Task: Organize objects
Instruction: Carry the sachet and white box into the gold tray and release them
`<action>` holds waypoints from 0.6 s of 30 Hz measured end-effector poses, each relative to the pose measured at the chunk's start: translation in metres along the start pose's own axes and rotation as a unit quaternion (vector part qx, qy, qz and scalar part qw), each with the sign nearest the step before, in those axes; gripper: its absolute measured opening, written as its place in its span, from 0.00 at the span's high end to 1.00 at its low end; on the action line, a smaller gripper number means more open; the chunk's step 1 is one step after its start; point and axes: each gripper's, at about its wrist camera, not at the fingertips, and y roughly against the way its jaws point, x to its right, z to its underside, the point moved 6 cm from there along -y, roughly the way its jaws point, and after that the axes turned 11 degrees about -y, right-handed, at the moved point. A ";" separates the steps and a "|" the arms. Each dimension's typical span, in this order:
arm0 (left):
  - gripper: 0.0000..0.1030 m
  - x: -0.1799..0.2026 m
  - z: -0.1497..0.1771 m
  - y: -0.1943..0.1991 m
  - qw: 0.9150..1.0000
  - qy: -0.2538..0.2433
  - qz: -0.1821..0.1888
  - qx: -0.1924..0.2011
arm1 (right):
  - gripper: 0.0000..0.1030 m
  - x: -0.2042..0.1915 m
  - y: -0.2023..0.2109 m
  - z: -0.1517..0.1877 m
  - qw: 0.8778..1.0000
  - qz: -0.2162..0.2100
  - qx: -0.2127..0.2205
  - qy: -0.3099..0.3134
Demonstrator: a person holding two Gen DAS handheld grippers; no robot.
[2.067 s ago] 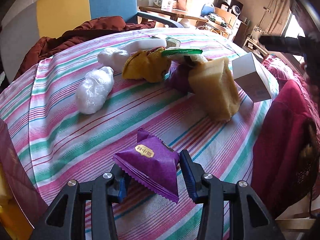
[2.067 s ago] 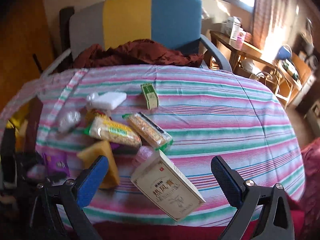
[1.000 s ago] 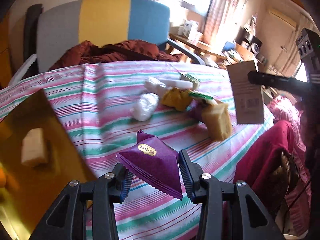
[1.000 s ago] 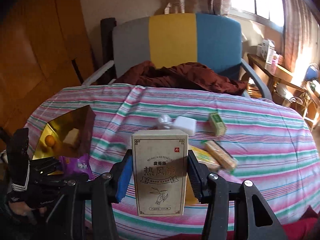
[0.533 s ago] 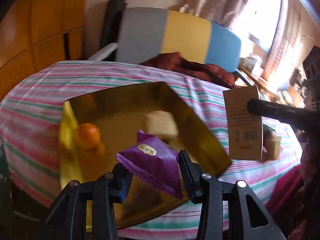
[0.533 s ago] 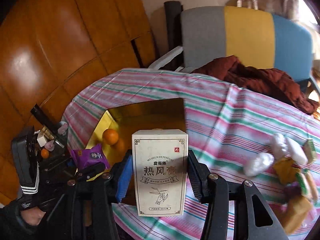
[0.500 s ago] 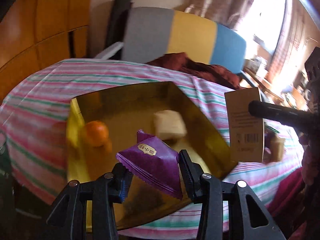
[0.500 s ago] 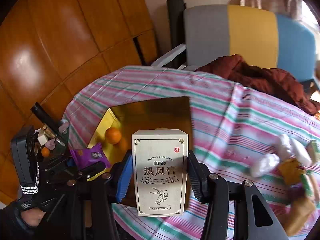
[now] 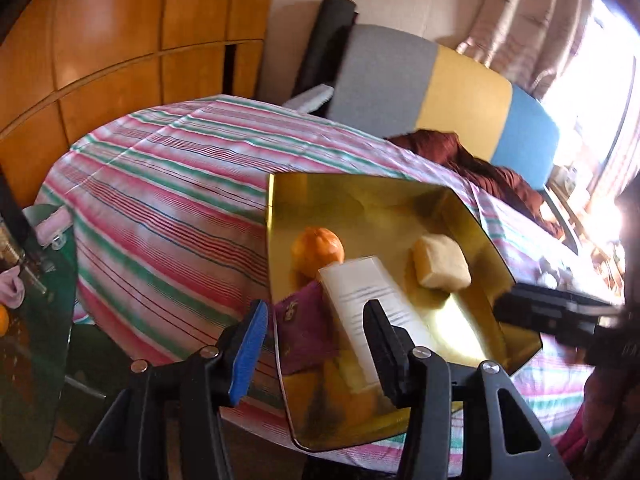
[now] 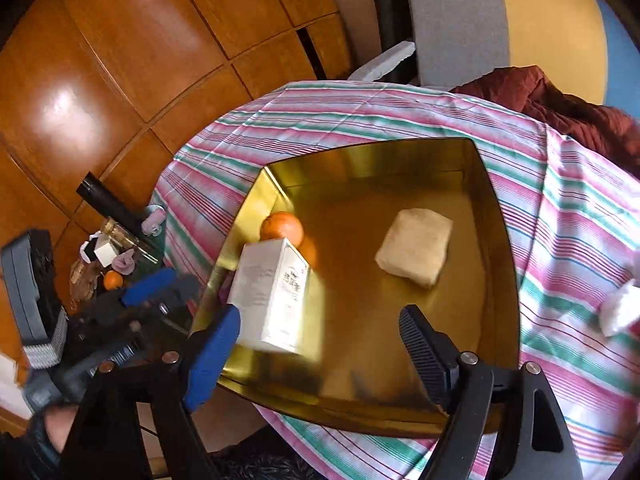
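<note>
Inside gold tray [image 10: 496, 240] — orange [image 10: 282, 227], box [image 10: 272, 294], packet [image 9: 306, 332]

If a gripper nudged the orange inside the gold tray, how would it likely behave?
The orange is round, so it would probably roll rather than slide. The gold tray looks smooth and glossy, offering little grip. Its raised walls and the white box beside it would likely stop it.

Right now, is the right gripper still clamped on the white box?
No. In the right wrist view the right gripper is wide open, and the white box sits in the gold tray.
</note>
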 end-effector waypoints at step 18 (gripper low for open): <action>0.51 0.041 -0.018 0.016 0.999 -0.047 -0.010 0.018 | 0.00 0.012 0.048 0.010 0.982 0.122 0.142 0.040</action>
